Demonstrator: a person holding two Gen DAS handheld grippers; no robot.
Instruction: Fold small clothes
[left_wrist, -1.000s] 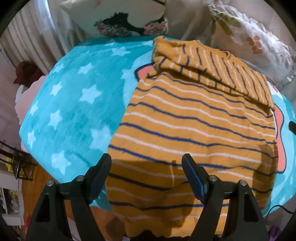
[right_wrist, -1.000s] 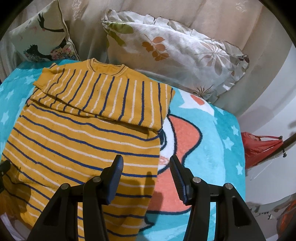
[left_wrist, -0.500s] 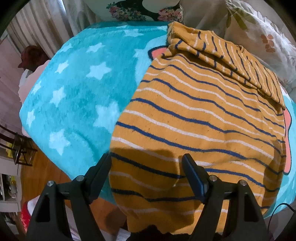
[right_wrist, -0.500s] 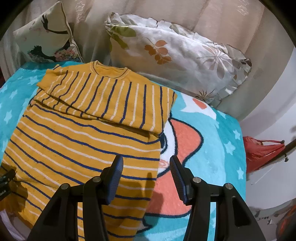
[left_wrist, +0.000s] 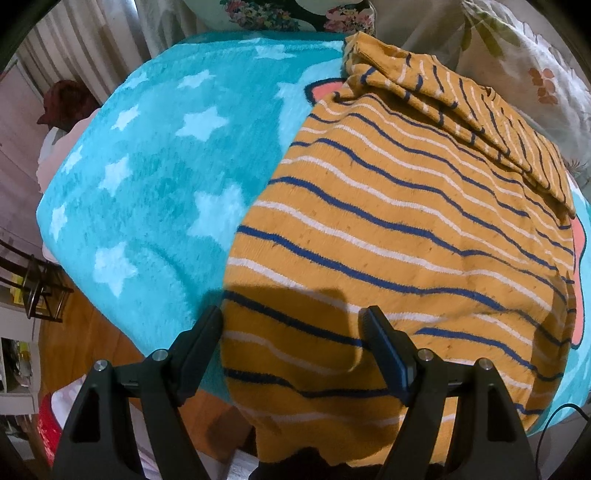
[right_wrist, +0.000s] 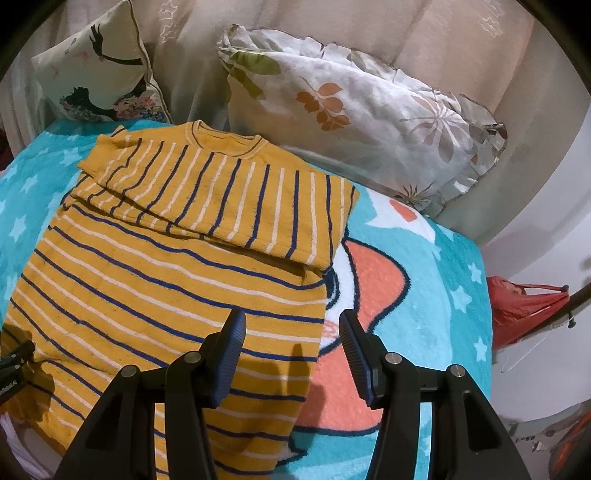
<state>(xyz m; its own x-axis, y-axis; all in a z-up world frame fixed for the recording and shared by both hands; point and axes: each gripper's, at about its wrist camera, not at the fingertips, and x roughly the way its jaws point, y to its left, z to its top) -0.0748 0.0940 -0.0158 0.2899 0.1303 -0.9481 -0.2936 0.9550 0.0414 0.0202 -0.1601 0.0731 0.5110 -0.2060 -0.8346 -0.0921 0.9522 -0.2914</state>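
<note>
A mustard-yellow sweater (left_wrist: 399, 229) with navy and white stripes lies flat on a turquoise star blanket (left_wrist: 155, 177). Its sleeves are folded across the chest near the collar (right_wrist: 225, 142). Its hem hangs over the near blanket edge. My left gripper (left_wrist: 293, 328) is open and empty, hovering over the hem's left corner. My right gripper (right_wrist: 291, 332) is open and empty, above the sweater (right_wrist: 155, 273) at its right edge, over the blanket (right_wrist: 436, 295). The left gripper's tip shows at the right wrist view's left edge (right_wrist: 14, 360).
A floral pillow (right_wrist: 369, 122) and a bird-print pillow (right_wrist: 99, 74) lean on the beige backrest behind the sweater. A red bag (right_wrist: 524, 306) hangs off the right side. Wooden floor (left_wrist: 85, 332) and a dark stool (left_wrist: 33, 291) lie below the blanket's left edge.
Both grippers have moved forward and lower toward the sweater's lower part. The left now sits closer over the hem. Both stay open; the sweater has not moved.
</note>
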